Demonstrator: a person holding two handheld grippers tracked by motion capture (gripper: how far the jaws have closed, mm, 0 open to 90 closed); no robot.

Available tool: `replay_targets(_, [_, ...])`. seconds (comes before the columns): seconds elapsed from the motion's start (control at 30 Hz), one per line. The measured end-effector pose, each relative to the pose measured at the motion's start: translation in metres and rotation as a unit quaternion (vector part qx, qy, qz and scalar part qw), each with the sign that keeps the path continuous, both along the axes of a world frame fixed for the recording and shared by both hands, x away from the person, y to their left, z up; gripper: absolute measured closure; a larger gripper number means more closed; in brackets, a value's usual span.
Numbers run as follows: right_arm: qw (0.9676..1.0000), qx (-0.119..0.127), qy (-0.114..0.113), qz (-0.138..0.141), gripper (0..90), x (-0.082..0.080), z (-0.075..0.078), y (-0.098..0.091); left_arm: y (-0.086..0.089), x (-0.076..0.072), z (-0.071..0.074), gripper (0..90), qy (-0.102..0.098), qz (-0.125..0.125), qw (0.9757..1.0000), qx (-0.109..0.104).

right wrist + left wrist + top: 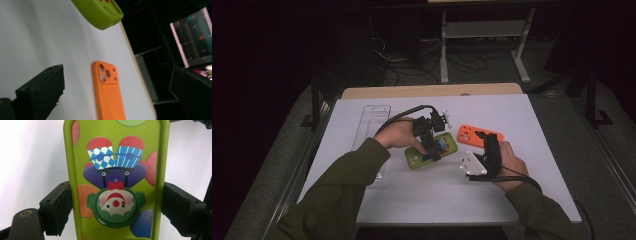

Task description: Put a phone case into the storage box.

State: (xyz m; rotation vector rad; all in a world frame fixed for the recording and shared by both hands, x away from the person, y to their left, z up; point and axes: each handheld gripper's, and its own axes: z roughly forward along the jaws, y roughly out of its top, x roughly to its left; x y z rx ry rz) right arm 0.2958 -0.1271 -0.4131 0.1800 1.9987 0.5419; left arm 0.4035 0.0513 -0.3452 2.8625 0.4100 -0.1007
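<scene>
A lime-green phone case [415,159] printed with a cartoon clown lies near the middle of the white mat. My left gripper [430,146] stands over it, shut on its two long sides. In the left gripper view the black pads [61,207] press the green case [116,157] from both sides. An orange phone case [468,134] lies flat to the right, camera holes upward. My right gripper [484,136] is at its near end, open. In the right gripper view the jaws of the right gripper [117,75] stand wide apart with the orange case [108,95] on the mat beyond them, untouched, and the green case's corner [100,11] shows above.
A clear plastic tray [373,119] lies at the mat's [512,190] left side. The wooden table edge [432,91] runs along the back, with dark floor, cables and a white frame [482,30] beyond. A lit screen [195,37] glows off the table.
</scene>
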Motion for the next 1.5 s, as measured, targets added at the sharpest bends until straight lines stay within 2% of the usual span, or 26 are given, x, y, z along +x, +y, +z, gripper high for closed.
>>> replay_targets(0.07, [0.9997, -0.018, -0.012, 0.002, 1.3, -0.003, 0.000, 0.002, 0.000, 0.001, 0.000, 15.9, -0.001, -0.003, 1.0000, 0.000])
replay_targets(0.1, [0.9997, -0.018, -0.012, 0.002, 1.3, -0.003, 0.000, 0.002, 0.001, 0.001, 0.001, 15.9, -0.001, -0.004, 1.0000, 0.001])
replay_targets(0.13, [0.9988, -0.035, -0.033, 0.004, 1.5, -0.004, -0.001, 0.004, 0.001, 0.001, 0.001, 15.9, -0.001, -0.003, 1.0000, 0.001])
replay_targets(0.17, [0.9988, -0.035, -0.033, 0.004, 1.5, -0.004, -0.001, 0.004, 0.001, 0.002, 0.001, 15.9, -0.001, -0.004, 1.0000, 0.002])
replay_targets(0.2, [0.9970, -0.058, -0.050, 0.012, 3.1, -0.005, -0.001, 0.005, 0.001, 0.002, 0.001, 15.9, -0.001, -0.004, 1.0000, 0.002])
replay_targets(0.23, [0.9970, -0.058, -0.050, 0.012, 3.1, -0.005, -0.001, 0.005, 0.001, 0.001, 0.000, 15.9, 0.000, -0.002, 1.0000, 0.003])
replay_targets(0.27, [0.9952, -0.071, -0.066, 0.017, 4.9, -0.006, -0.002, 0.006, 0.001, 0.001, 0.000, 15.9, -0.001, -0.002, 1.0000, 0.004])
replay_targets(0.3, [0.9952, -0.071, -0.066, 0.017, 4.9, -0.006, -0.002, 0.006, 0.001, 0.001, 0.001, 15.9, -0.001, -0.003, 1.0000, 0.004])
replay_targets(0.37, [0.9924, -0.093, -0.079, 0.013, 9.7, -0.009, -0.004, 0.008, 0.002, 0.002, 0.001, 15.9, -0.003, -0.003, 1.0000, 0.005])
replay_targets(0.43, [0.9916, -0.100, -0.081, 0.016, 11.6, -0.010, -0.004, 0.009, 0.002, 0.002, 0.001, 15.9, -0.002, -0.003, 1.0000, 0.004])
replay_targets(0.47, [0.9878, -0.117, -0.100, 0.023, 13.6, -0.012, -0.004, 0.012, 0.002, 0.002, 0.002, 15.9, -0.003, -0.003, 1.0000, 0.006])
replay_targets(0.5, [0.9878, -0.117, -0.100, 0.023, 13.6, -0.012, -0.004, 0.012, 0.001, 0.002, 0.002, 15.9, -0.003, -0.004, 1.0000, 0.007])
replay_targets(0.63, [0.9831, -0.138, -0.116, 0.030, 16.2, -0.014, -0.006, 0.020, 0.000, 0.001, 0.002, 15.9, 0.000, 0.003, 0.9999, 0.010])
replay_targets(0.67, [0.9812, -0.145, -0.123, 0.033, 18.7, -0.015, -0.006, 0.023, 0.000, 0.002, 0.003, 15.9, 0.000, -0.004, 0.9999, 0.015])
replay_targets(0.73, [0.9806, -0.146, -0.127, 0.035, 19.4, -0.016, -0.006, 0.024, -0.001, 0.002, 0.004, 15.9, -0.001, -0.002, 0.9999, 0.016])
replay_targets(0.77, [0.9770, -0.163, -0.131, 0.040, 20.8, -0.016, -0.005, 0.026, -0.001, 0.002, 0.004, 15.9, -0.001, -0.003, 0.9998, 0.018])
replay_targets(0.8, [0.9761, -0.164, -0.136, 0.042, 22.0, -0.017, -0.005, 0.027, -0.002, 0.002, 0.004, 15.9, 0.000, -0.001, 0.9999, 0.016])
replay_targets(0.9, [0.9748, -0.168, -0.138, 0.050, 24.7, -0.018, -0.004, 0.031, -0.003, 0.002, 0.004, 15.9, 0.002, -0.010, 0.9996, 0.026])
replay_targets(1.0, [0.9712, -0.181, -0.142, 0.061, 28.8, -0.020, -0.005, 0.037, -0.005, 0.001, 0.003, 15.9, 0.003, -0.002, 0.9998, 0.022])
replay_targets(1.07, [0.9709, -0.183, -0.141, 0.063, 29.7, -0.020, -0.006, 0.039, -0.006, 0.002, 0.003, 15.9, 0.003, -0.002, 0.9997, 0.022])
replay_targets(1.13, [0.9691, -0.187, -0.145, 0.070, 31.9, -0.020, -0.007, 0.043, -0.006, 0.002, 0.003, 15.9, 0.004, -0.002, 0.9997, 0.023])
replay_targets(1.2, [0.9695, -0.180, -0.151, 0.071, 34.1, -0.022, -0.008, 0.046, -0.007, 0.003, 0.003, 15.9, 0.004, -0.008, 0.9995, 0.029])
replay_targets(1.3, [0.9677, -0.184, -0.154, 0.077, 37.4, -0.022, -0.009, 0.051, -0.008, 0.001, 0.003, 16.0, 0.006, -0.002, 0.9996, 0.026])
replay_targets(1.4, [0.9673, -0.187, -0.151, 0.080, 41.7, -0.022, -0.011, 0.055, -0.009, 0.001, 0.003, 15.9, 0.006, -0.004, 0.9996, 0.026])
replay_targets(1.47, [0.9644, -0.205, -0.142, 0.087, 45.8, -0.020, -0.013, 0.058, -0.009, 0.002, 0.003, 15.9, 0.007, -0.009, 0.9995, 0.030])
replay_targets(1.5, [0.9628, -0.209, -0.148, 0.086, 46.8, -0.020, -0.013, 0.059, -0.009, 0.001, 0.003, 15.9, 0.007, -0.003, 0.9996, 0.026])
